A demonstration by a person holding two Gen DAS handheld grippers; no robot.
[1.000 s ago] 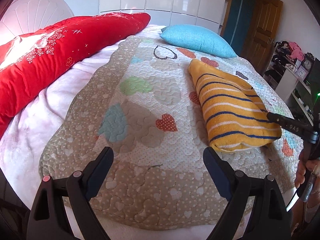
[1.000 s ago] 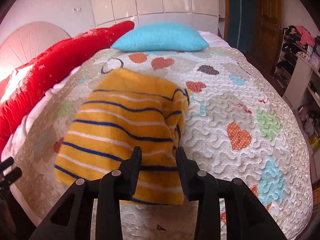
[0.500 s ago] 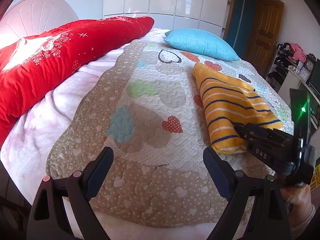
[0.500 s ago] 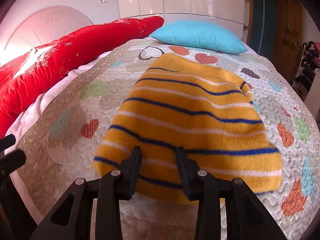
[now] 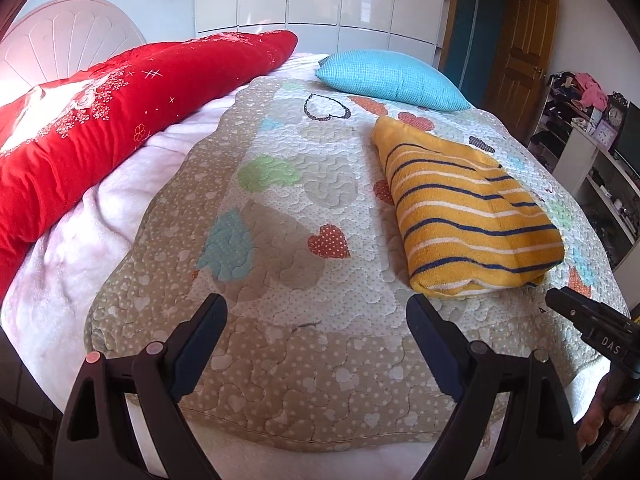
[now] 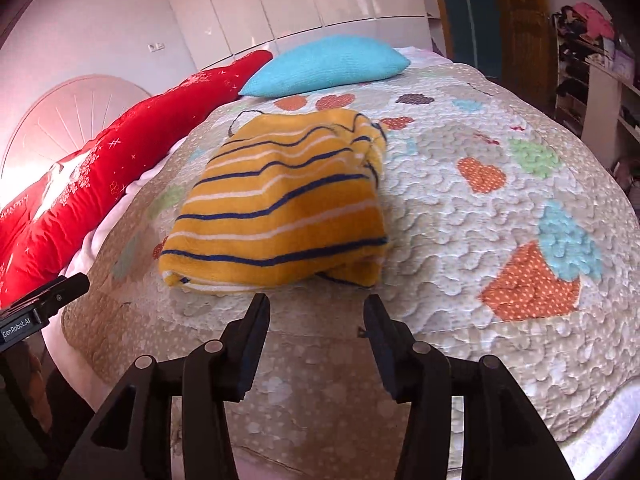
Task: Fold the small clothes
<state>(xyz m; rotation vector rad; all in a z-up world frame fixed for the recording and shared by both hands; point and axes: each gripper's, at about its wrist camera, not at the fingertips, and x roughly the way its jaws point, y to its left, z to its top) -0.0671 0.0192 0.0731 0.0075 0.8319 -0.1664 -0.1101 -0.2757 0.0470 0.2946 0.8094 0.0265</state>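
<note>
A yellow garment with blue and white stripes (image 5: 468, 208) lies folded on the quilt, also in the right wrist view (image 6: 280, 204). My left gripper (image 5: 316, 312) is open and empty, over the quilt to the garment's left. My right gripper (image 6: 316, 308) is open and empty, just short of the garment's near edge and apart from it. Its body shows at the right edge of the left wrist view (image 5: 592, 324).
The heart-patterned quilt (image 5: 280, 216) covers the bed. A red duvet (image 5: 120, 108) lies along the left, a blue pillow (image 5: 392, 80) at the far end. Shelves with clutter (image 5: 592, 136) and a wooden door (image 5: 520, 52) stand at the right.
My right gripper has let go of the garment, opened and drawn back toward the near bed edge. The garment now lies flat. My left gripper has stayed open and barely moved.
</note>
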